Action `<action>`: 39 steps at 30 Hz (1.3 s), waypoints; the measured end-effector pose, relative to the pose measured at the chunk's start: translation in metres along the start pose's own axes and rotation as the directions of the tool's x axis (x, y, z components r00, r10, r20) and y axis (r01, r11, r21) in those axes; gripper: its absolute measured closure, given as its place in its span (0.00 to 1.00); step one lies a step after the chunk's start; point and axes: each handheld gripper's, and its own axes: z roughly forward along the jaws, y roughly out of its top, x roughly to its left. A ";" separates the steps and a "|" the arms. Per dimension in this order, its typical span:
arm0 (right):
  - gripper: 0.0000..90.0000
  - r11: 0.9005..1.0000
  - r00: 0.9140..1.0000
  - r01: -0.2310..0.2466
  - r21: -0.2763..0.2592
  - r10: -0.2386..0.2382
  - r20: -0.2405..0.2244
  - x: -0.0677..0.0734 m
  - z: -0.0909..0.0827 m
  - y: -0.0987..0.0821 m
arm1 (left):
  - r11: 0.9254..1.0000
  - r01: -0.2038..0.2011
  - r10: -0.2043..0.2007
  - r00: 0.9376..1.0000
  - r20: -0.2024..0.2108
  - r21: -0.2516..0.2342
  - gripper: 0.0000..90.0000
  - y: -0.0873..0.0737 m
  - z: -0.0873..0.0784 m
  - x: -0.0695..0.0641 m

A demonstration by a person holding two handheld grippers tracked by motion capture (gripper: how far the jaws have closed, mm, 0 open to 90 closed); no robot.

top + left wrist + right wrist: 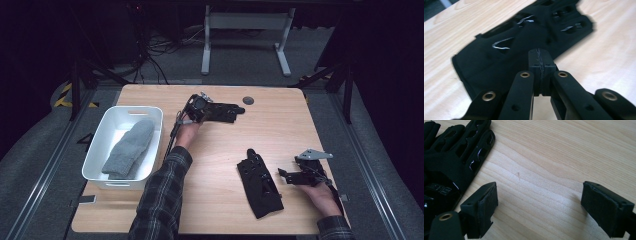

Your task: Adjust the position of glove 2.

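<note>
- A light wooden table [220, 200] with rounded corners is seen from the high view; everything else is carried on it.
- A white rectangular plastic bin [102, 150] is placed near the table's left edge, and a grey knitted mitten [128, 149] is laid inside it.
- A black padded glove with cut-out vents [260, 182] is laid flat on the near right part of the table, its fingers pointed away from the person.
- A second black vented glove [224, 112] is seen at the far middle of the table, its fingers pointed to the right; in the left gripper view [524, 42] it is stretched out just beyond the jaws.
- The left gripper [198, 107] is held at the cuff end of that far glove. Its jaws are pressed together; whether cloth is pinched between them cannot be told.
- The right gripper [287, 175] is held low, just right of the near glove. Its jaws are spread wide over bare wood, with nothing between them.
- A small dark round disc [248, 100] is set in the table near the far edge.
</note>
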 end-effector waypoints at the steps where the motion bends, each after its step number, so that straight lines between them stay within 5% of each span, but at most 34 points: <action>1: 0.16 1.000 1.000 0.002 0.000 -0.002 0.000 0.000 0.000 0.000 | 1.000 -0.001 0.001 1.000 -0.008 0.016 1.00 0.002 0.004 0.003; 11: 0.15 1.000 1.000 0.004 0.002 -0.004 -0.004 0.000 0.001 0.000 | 0.998 0.058 -0.059 0.998 0.021 0.040 1.00 -0.005 0.021 0.010; 33: 0.14 1.000 1.000 0.001 0.003 -0.001 0.000 0.001 0.001 0.001 | 0.997 0.073 -0.077 0.985 0.153 0.030 1.00 -0.044 -0.014 -0.037; 39: 0.14 1.000 1.000 0.001 0.003 -0.001 0.002 0.002 0.001 0.001 | 0.996 0.090 -0.094 0.974 0.206 0.029 1.00 -0.062 -0.029 -0.058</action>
